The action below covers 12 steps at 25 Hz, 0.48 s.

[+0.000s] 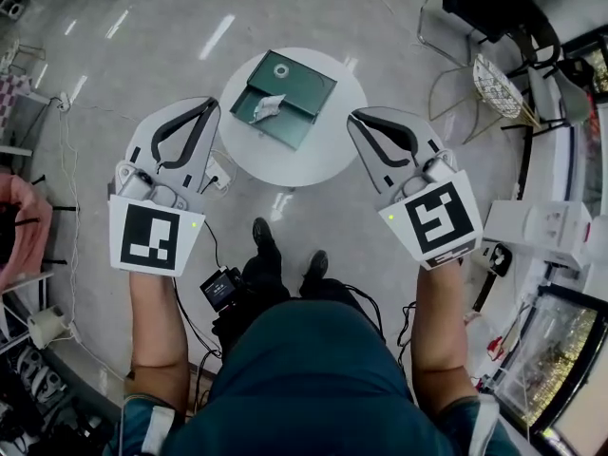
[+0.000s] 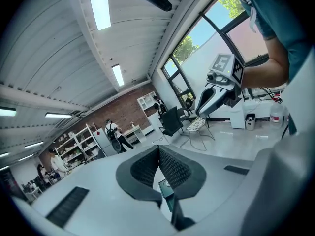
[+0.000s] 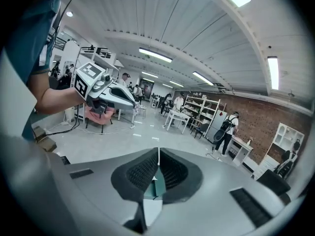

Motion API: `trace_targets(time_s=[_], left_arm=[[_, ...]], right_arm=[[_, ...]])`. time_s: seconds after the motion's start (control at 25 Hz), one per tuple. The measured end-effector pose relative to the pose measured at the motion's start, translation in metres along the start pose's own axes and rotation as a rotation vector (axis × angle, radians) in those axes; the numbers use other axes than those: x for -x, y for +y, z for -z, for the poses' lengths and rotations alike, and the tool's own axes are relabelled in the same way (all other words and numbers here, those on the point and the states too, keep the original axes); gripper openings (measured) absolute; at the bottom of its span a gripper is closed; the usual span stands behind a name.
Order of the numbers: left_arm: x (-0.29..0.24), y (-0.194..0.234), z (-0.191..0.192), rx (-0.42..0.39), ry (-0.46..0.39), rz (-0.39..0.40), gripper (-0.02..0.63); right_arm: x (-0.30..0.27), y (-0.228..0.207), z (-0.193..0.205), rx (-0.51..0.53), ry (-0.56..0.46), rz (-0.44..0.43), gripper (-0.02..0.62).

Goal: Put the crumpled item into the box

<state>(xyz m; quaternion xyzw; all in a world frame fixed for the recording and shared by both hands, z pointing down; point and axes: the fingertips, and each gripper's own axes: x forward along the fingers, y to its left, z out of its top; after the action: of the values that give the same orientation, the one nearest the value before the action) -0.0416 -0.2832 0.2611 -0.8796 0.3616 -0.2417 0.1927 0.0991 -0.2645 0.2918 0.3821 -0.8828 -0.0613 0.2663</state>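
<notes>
One round white worktop (image 1: 334, 150) stands on pale floor, with open floor showing all round its rim. A wire chair (image 1: 499, 84) is the nearest thing, at 2 o'clock and well apart, and loose cables (image 1: 66, 174) trail away at 9 o'clock.

One green box (image 1: 309, 85) lies open on the worktop, set toward 11 o'clock. Its left corner comes near the rim, while a broad bare margin runs from 3 to 6 o'clock. One white crumpled item (image 1: 269, 107) seems to lie inside the box, in its 8 o'clock half, though from this height its contact with the box walls is hard to judge.

There are two tongs, both raised toward the head camera. The left tongs (image 1: 211, 105) sit at 9 o'clock of the worktop and the right tongs (image 1: 357, 115) at 3 o'clock, flanking the box with neither touching it. The left tongs (image 2: 158, 147) are clenched tip to tip with nothing between them. The right tongs (image 3: 158, 151) are likewise clenched and empty.

Each of the tongs carries a cube with black-and-white square markers. The box lid bears one round mark (image 1: 282, 70), too small to read.
</notes>
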Motion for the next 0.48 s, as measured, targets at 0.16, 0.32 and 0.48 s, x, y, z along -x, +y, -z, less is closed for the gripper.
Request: trace_targets(time_s=[0.16,0.32,0.48], left_arm=[[0.017,-0.003,-0.016,-0.015,-0.008,-0.024,0.018],[0.032,-0.005,-0.03,-0.025,-0.013,-0.051,0.018],[0.047,-0.008,-0.038,-0.038,-0.018,-0.059,0.018]], right_arm=[[0.012,0.004,-0.018,0.034,-0.046,-0.009,0.04],[0.025,0.007,-0.033,0.057,-0.084,-0.014,0.038],[0.034,0.016,-0.043,0.081,-0.095,-0.019,0.038]])
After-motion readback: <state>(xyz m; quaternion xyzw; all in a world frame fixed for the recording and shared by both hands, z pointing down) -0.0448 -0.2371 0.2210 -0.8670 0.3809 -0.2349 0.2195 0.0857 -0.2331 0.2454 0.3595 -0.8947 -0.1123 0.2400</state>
